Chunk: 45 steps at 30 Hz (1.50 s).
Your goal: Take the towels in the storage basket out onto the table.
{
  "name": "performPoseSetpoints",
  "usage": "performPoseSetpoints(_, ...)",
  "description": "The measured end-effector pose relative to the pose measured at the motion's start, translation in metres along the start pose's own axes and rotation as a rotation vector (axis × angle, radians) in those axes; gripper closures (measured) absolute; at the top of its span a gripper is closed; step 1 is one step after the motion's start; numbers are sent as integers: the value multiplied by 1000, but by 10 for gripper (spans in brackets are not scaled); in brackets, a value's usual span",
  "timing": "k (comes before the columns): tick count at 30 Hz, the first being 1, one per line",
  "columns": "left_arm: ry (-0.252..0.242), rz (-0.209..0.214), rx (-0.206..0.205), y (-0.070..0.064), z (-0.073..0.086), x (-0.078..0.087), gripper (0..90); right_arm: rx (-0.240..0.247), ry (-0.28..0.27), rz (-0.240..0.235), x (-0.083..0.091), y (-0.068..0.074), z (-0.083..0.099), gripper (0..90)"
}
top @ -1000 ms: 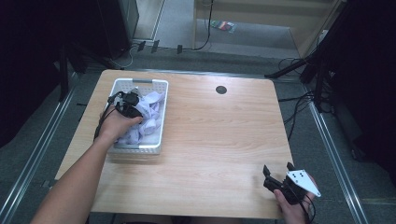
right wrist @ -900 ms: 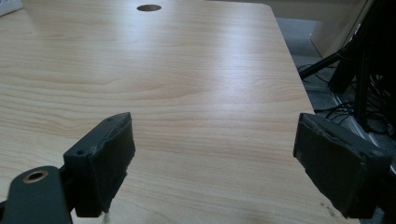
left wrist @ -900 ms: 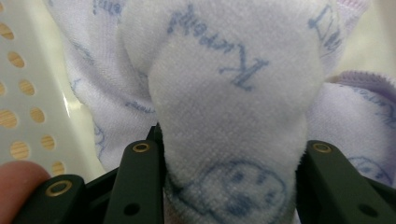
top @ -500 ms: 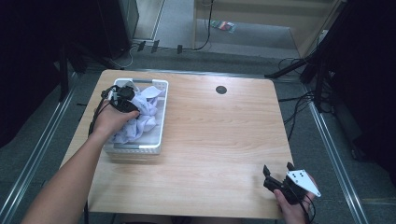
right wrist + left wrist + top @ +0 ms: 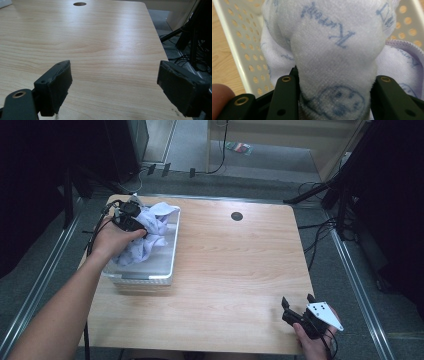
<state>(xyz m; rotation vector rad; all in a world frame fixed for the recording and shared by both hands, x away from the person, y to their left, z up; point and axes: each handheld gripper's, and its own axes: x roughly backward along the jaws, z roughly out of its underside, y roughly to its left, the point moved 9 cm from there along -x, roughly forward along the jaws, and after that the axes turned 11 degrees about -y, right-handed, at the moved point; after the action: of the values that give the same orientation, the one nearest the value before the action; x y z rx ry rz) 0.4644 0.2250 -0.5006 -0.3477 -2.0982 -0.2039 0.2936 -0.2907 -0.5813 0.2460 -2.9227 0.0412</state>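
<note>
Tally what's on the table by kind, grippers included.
Grippers: 2, left gripper closed on cloth, right gripper open over bare wood
White perforated basket: 1
Printed white cloth: a bunched pile in the basket, pieces can't be separated, counted as 1
Total: 4

A light wood counter (image 5: 235,270) stands on a grey floor (image 5: 240,185), with a round dark hole (image 5: 237,216) near its 12 o'clock edge. Metal rails (image 5: 357,290) flank it at 3 and 9 o'clock. Black cables (image 5: 320,227) trail at 2 o'clock. Dark furniture (image 5: 125,145) stands at 11 o'clock, a pale wooden unit (image 5: 280,140) at 1 o'clock.
</note>
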Motion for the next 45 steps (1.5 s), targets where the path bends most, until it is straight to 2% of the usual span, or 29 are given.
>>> performPoseSetpoints(15,-28,-3,-17,-12,-22,30,569,4,-3,0,0,0,0,127)
performPoseSetpoints(24,-46,-3,-46,-20,-34,43,566,5,-4,-2,0,0,0,127)
performPoseSetpoints(45,-69,38,-124,-72,-55,42,560,2,-5,-2,0,0,0,127)
